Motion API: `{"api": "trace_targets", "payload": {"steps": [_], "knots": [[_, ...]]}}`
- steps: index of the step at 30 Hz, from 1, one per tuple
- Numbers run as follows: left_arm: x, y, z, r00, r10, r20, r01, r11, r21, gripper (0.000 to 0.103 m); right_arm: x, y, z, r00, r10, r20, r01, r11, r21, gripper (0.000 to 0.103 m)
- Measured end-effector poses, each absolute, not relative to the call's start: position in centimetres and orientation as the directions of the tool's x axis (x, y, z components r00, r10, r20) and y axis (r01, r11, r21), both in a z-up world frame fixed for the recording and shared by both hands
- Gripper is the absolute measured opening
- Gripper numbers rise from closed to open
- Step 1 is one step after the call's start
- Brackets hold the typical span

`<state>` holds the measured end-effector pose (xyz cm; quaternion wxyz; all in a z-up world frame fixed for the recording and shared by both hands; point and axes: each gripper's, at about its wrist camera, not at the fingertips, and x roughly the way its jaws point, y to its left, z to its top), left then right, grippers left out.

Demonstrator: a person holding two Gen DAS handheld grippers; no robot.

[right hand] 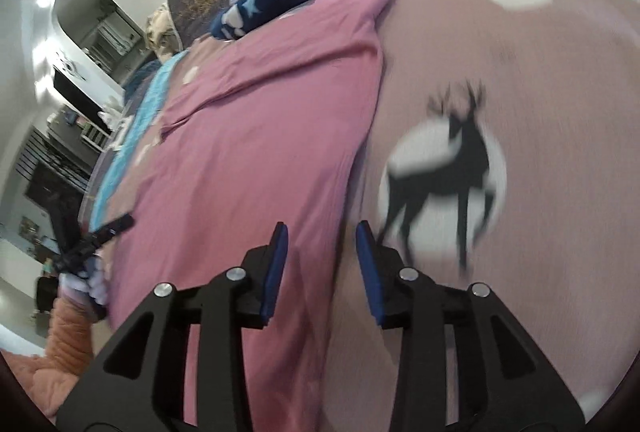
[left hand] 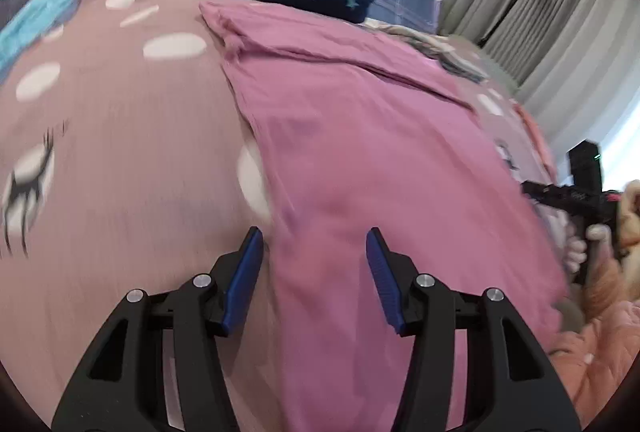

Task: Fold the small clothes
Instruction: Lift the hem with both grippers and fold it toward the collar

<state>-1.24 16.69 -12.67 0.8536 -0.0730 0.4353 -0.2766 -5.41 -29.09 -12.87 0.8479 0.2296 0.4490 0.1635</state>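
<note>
Both grippers stand open: left gripper point(left hand: 315, 238) straddles the near left edge of the pink garment point(left hand: 360, 151), right gripper point(right hand: 322, 232) straddles its right edge. It lies flat ahead on the bedspread point(left hand: 120, 151). Thin, limp cloth, I judge; I'd pinch the near corners.

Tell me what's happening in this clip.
A person with a handheld gripper in each hand is working on a pink garment spread flat on a deer-print bedspread. The left gripper and right gripper hover at its opposite side edges, jaws open, holding nothing. No fold started yet.
</note>
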Motion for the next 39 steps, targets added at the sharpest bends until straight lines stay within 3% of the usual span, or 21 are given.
{"api": "trace_targets", "payload": {"steps": [7,17,20,21,22,25,29,31,34,39], "knots": [[-6.3,18.3,-13.5,0.47,-0.606,-0.641,0.406,0.794,-0.453,0.052,-12.1,-28.8,-13.3,0.54,0.524,-0.659,-0.085,0.813,0.576,0.036],[-11.2,19.1,-13.8,0.464,-0.635,-0.617,0.415,0.772,-0.482,0.051,-18.9,-28.8,-14.5,0.527,0.599,-0.603,-0.107,0.75,0.652,0.036],[-11.2,19.4,-13.9,0.48,-0.624,-0.616,0.387,0.782,-0.49,0.034,-18.4,-28.9,-14.9,0.527,0.627,-0.573,-0.096,0.714,0.693,0.034],[-11.3,19.6,-13.9,0.492,-0.618,-0.613,0.37,0.786,-0.495,0.006,-18.2,-28.9,-14.9,0.522,0.641,-0.563,-0.097,0.7,0.708,0.026],[-11.5,20.0,-13.9,0.514,-0.617,-0.596,0.352,0.786,-0.509,0.003,-18.1,-28.9,-14.8,0.515,0.654,-0.553,-0.1,0.687,0.719,0.004],[-12.1,20.3,-13.0,0.573,-0.604,-0.553,0.342,0.79,-0.508,0.002,-18.2,-29.5,-13.9,0.549,0.677,-0.49,-0.1,0.636,0.765,0.003],[-12.8,21.1,-8.5,0.645,-0.672,-0.365,0.396,0.701,-0.593,0.001,-17.5,-32.2,-10.5,0.631,0.712,-0.307,-0.153,0.502,0.851,0.003],[-14.0,20.4,-5.1,0.662,-0.696,-0.278,0.473,0.676,-0.565,0.001,-17.5,-32.9,-8.0,0.657,0.716,-0.238,-0.21,0.476,0.854,0.003],[-16.2,19.1,-1.7,0.678,-0.703,-0.215,0.542,0.675,-0.501,0.001,-18.7,-33.4,-3.3,0.701,0.692,-0.173,-0.303,0.509,0.806,0.003],[-19.8,19.3,0.9,0.686,-0.72,-0.103,0.58,0.627,-0.521,0.002,-23.3,-34.7,0.7,0.742,0.666,-0.077,-0.385,0.518,0.764,0.003]]}}
